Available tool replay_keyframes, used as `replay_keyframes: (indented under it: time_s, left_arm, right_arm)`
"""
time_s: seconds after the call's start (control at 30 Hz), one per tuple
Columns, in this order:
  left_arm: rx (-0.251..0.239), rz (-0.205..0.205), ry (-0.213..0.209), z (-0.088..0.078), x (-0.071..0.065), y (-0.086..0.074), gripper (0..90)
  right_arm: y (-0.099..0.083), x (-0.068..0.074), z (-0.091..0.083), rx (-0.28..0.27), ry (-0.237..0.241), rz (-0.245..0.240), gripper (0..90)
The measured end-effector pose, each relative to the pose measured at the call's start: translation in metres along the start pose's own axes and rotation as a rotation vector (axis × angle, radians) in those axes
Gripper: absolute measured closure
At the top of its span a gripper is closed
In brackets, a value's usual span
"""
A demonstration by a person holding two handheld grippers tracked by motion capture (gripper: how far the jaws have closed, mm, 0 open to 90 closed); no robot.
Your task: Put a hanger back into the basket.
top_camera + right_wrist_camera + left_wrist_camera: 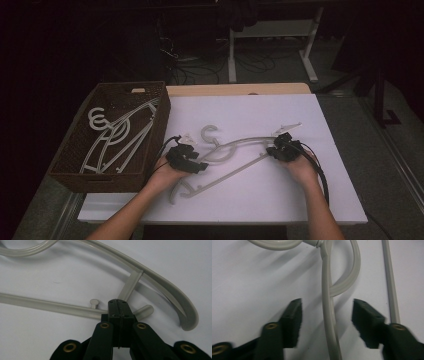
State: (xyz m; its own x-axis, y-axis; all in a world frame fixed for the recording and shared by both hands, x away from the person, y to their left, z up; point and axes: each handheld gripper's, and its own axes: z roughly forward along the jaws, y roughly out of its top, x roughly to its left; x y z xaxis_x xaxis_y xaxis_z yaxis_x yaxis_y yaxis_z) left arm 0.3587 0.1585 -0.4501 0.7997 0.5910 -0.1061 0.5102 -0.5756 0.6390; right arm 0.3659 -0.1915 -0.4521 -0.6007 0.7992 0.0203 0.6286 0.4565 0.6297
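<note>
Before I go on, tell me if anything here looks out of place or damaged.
Nothing looks broken. One hanger lies loose on the white table while the others sit in the wicker basket. The left gripper is open astride its arm; the right gripper is shut at its lower bar.

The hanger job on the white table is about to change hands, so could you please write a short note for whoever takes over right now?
Left claw: open, jaws on either side of the upper arm of the grey hanger, not yet closed.
Right claw: shut; it sits at the hanger's lower bar near the end, and a grip on the bar cannot be confirmed.
The hanger lies flat on the white table, between both hands.
The wicker basket at the left already holds several white hangers.
Left to do, probably: close the left claw, lift the hanger and place it in the basket.
</note>
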Motion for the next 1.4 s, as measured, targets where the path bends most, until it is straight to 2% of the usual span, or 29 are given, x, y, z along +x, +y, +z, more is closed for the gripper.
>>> replay_keyframes:
  time_s: [0.1, 0.4, 0.53, 0.73, 0.87, 0.9, 0.93, 1.0, 1.2, 1.4]
  left_arm:
    - [0.011, 0.004, -0.001, 0.002, 0.000, 0.001, 55.9]
    - [0.026, -0.011, 0.017, 0.005, 0.001, 0.006, 72.0]
    - [0.042, -0.003, 0.023, 0.006, -0.002, 0.007, 79.7]
    - [0.045, -0.045, 0.059, 0.006, -0.005, 0.009, 81.5]
    - [0.042, -0.059, 0.066, 0.007, -0.003, 0.011, 81.8]
    - [0.041, -0.067, 0.064, 0.007, -0.003, 0.011, 81.8]
    - [0.039, -0.075, 0.060, 0.007, -0.002, 0.012, 81.8]
    - [0.037, -0.081, 0.061, 0.005, -0.002, 0.015, 81.8]
    - [0.022, -0.097, 0.083, -0.007, -0.001, 0.027, 81.9]
    - [-0.011, -0.112, 0.088, -0.025, 0.000, 0.044, 82.0]
  right_arm:
    - [0.000, 0.000, 0.000, 0.002, -0.002, -0.001, 89.5]
    - [-0.001, 0.000, 0.000, 0.001, 0.004, 0.004, 89.5]
    - [-0.001, 0.000, 0.000, 0.002, 0.002, 0.003, 89.5]
    - [0.000, -0.001, -0.002, -0.006, 0.005, 0.005, 89.3]
    - [-0.001, -0.001, -0.012, -0.028, 0.016, 0.019, 79.0]
    - [-0.003, 0.000, -0.021, -0.049, 0.025, 0.029, 71.6]
    - [-0.003, 0.000, -0.021, -0.049, 0.025, 0.029, 71.6]
    - [-0.006, 0.002, -0.027, -0.053, 0.026, 0.027, 63.7]
    - [-0.019, 0.007, -0.042, -0.080, 0.038, 0.048, 40.3]
    - [-0.033, 0.013, -0.051, -0.113, 0.055, 0.021, 27.4]
